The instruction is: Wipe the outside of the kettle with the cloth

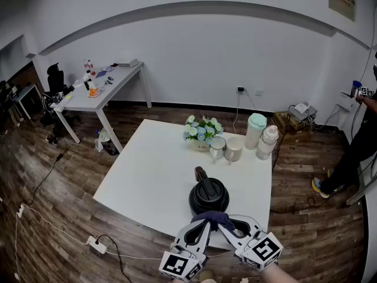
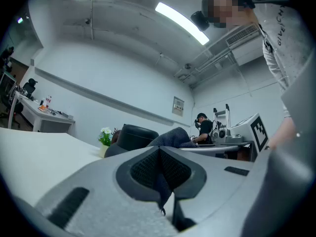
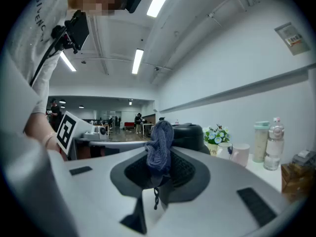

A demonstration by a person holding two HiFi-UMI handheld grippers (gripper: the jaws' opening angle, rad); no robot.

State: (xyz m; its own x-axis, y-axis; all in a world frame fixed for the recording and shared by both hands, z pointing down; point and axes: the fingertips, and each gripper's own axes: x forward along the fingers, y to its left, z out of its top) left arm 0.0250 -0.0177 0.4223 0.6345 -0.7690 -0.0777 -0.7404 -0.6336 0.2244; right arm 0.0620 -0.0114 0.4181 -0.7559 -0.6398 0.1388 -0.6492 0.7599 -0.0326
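A black kettle (image 1: 208,196) stands on the white table (image 1: 153,170) close to its front edge. A dark blue cloth (image 1: 217,219) hangs bunched just in front of the kettle, held between both grippers. My left gripper (image 1: 203,224) is shut on the cloth's left end, my right gripper (image 1: 231,226) on its right end. In the left gripper view the gripper (image 2: 160,181) pinches a cloth edge, with the cloth (image 2: 173,138) and kettle (image 2: 133,135) beyond. In the right gripper view the gripper (image 3: 158,179) clamps a wad of cloth (image 3: 160,147) in front of the kettle (image 3: 190,135).
Behind the kettle stand a flower pot (image 1: 202,131), two mugs (image 1: 218,147), a green-lidded tumbler (image 1: 255,131) and a bottle (image 1: 267,142). A second desk (image 1: 103,87) is at the back left. A person (image 1: 359,140) stands at the right. A power strip (image 1: 94,244) lies on the floor.
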